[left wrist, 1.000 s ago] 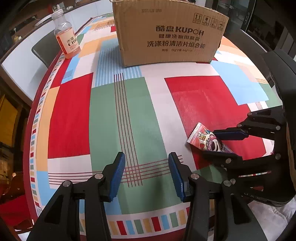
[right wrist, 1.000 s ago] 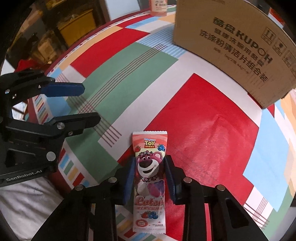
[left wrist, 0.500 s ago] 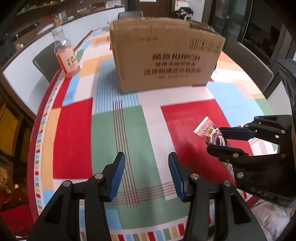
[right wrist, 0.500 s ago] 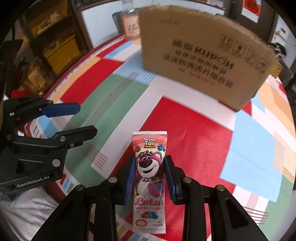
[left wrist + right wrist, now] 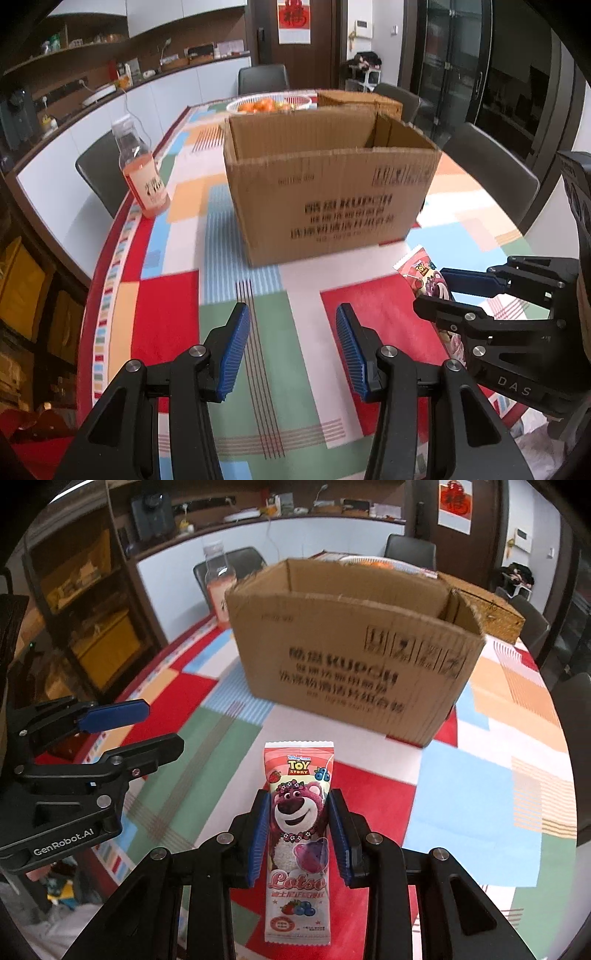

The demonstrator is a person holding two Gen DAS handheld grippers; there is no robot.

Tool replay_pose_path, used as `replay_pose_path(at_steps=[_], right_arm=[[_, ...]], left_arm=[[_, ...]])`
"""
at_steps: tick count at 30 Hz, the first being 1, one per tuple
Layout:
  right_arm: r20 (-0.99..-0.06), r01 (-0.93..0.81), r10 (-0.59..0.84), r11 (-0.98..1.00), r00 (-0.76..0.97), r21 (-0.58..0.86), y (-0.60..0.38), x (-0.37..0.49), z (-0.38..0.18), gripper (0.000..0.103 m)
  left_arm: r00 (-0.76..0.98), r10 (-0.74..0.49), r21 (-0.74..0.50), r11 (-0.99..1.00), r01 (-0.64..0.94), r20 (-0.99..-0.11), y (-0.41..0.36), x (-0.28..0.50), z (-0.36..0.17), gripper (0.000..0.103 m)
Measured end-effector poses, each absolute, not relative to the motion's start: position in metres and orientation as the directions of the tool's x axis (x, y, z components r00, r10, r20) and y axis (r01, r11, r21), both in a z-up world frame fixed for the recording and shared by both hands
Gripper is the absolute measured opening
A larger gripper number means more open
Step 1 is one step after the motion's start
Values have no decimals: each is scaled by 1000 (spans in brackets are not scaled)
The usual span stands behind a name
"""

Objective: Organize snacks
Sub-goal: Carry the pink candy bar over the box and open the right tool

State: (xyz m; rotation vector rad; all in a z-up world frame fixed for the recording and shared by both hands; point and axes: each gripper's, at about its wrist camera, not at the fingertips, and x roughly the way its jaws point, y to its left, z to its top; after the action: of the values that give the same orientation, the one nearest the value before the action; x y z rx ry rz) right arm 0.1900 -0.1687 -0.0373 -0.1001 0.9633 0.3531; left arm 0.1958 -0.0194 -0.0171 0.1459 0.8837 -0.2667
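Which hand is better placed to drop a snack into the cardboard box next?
Right: the right gripper already clamps the snack packet facing the open cardboard box. The left gripper is empty.

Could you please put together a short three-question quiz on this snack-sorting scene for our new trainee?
1. True or false: the left gripper holds a snack.
2. What does the right gripper grip? A) the bottle B) the Lotso snack packet C) nothing
3. Is the cardboard box open or closed on top?

Key: 1 false, its jaws are empty; 2 B; 3 open.
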Motion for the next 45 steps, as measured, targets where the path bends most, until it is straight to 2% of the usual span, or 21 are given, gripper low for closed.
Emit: replay_pose_path(at_steps=[13,17,32,40,45], right_arm=[[-725,-266,231,962,649,68,-185,214,5,33],[-698,-244,225,967,680,74,-191,226,18,33],[-631,-210,204,976,749,65,-194,277,55,33],[-627,-180,168,983,761,45,-195,314,65,33],[-628,-159,149,986,764,40,-196,333,68,33]], left_arm=[[696,-176,31,961,274,-697,-26,218,19,48],[717,-178,26,964,263,-674,-26,229,29,52],[757,-169,8,974,224,-631,-26,277,52,57],[778,-148,7,981,192,-611,-25,307,59,77],[789,-112,35,985,167,-604,-25,325,62,83]])
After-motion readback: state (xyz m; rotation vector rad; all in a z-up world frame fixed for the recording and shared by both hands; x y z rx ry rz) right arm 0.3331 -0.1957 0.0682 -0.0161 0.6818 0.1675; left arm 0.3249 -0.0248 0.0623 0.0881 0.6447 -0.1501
